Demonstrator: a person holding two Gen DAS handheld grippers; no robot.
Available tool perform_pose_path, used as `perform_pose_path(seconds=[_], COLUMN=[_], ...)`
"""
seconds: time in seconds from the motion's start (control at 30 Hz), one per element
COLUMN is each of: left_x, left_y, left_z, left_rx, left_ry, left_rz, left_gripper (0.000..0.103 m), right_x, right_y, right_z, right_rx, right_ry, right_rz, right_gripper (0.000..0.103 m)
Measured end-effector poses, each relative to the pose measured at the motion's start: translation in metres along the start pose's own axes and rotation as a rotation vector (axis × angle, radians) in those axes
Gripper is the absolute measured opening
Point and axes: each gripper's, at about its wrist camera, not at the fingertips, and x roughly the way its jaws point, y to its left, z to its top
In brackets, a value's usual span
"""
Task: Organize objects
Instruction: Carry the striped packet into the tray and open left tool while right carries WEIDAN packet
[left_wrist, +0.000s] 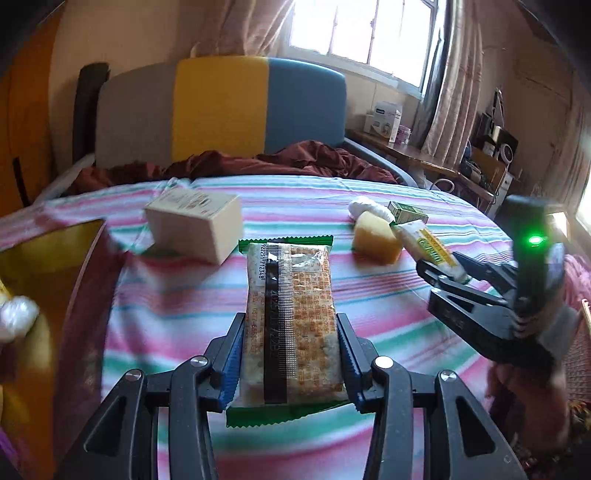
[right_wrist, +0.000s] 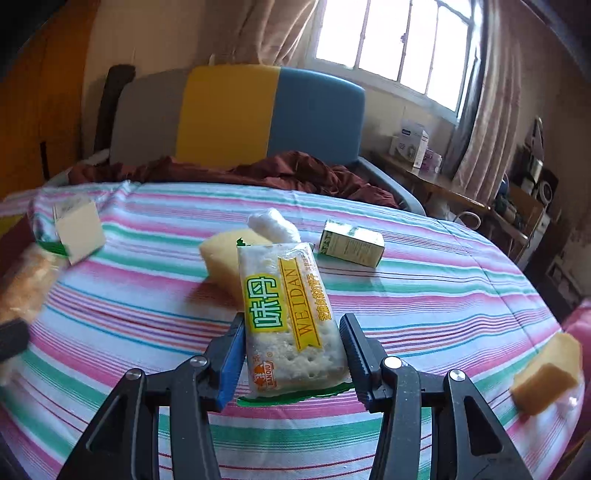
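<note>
My left gripper (left_wrist: 291, 354) is shut on a cracker packet (left_wrist: 291, 317), back side up with a black strip, held above the striped bed. My right gripper (right_wrist: 293, 350) is shut on a second cracker packet (right_wrist: 288, 317) labelled WEIDAN; it also shows in the left wrist view (left_wrist: 447, 269) holding that packet (left_wrist: 430, 247). On the bed lie a yellow sponge (left_wrist: 375, 240) (right_wrist: 221, 258), a white cotton roll (left_wrist: 369, 208) (right_wrist: 273, 223), a small green box (left_wrist: 406, 212) (right_wrist: 351, 245) and a cream box (left_wrist: 195, 229) (right_wrist: 79, 229).
A gold-lined box (left_wrist: 48, 258) sits at the left with a white wad (left_wrist: 16, 317) near it. Another yellow sponge (right_wrist: 546, 373) lies at the bed's right edge. A dark red blanket (left_wrist: 258, 164) and a padded headboard (left_wrist: 221, 110) are behind; a cluttered desk (left_wrist: 443, 162) stands right.
</note>
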Motion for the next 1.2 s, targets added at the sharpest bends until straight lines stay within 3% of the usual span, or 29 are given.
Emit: perform_pose_path(seconds=[0.33,0.63,0.87,0.97,1.2], left_x=[-0.044,-0.065,-0.035,-0.019,0.003], left_y=[0.059,0.135,0.184,0.205,0.241], left_z=[-0.005,0.001,0.005,0.011,0.024], left_rx=[-0.138,-0.296,-0.349,-0.418,-0.506], left_ry=[0.001,0.010,0.148,0.210,0.267], left_rz=[0.008,0.034,0.072,0.065,0.133], left_gripper=[0.046,0.046,0.046,0.046,0.048], right_x=[-0.001,-0.008,-0.007,-0.006,-0.006], right_y=[0.007,0.018,0.022,0.026,0.032], right_z=[-0.001,-0.003,-0.003,-0.004,-0.005], right_rx=[-0.030,-0.080,-0.096,-0.113,-0.142], right_ry=[0.001,-0.023,-0.013,-0.010,-0.010], right_rz=[-0.025,-0.026,-0.038,-0.049,-0.066], right_gripper=[0.050,0.050,0.050,0.050,0.050])
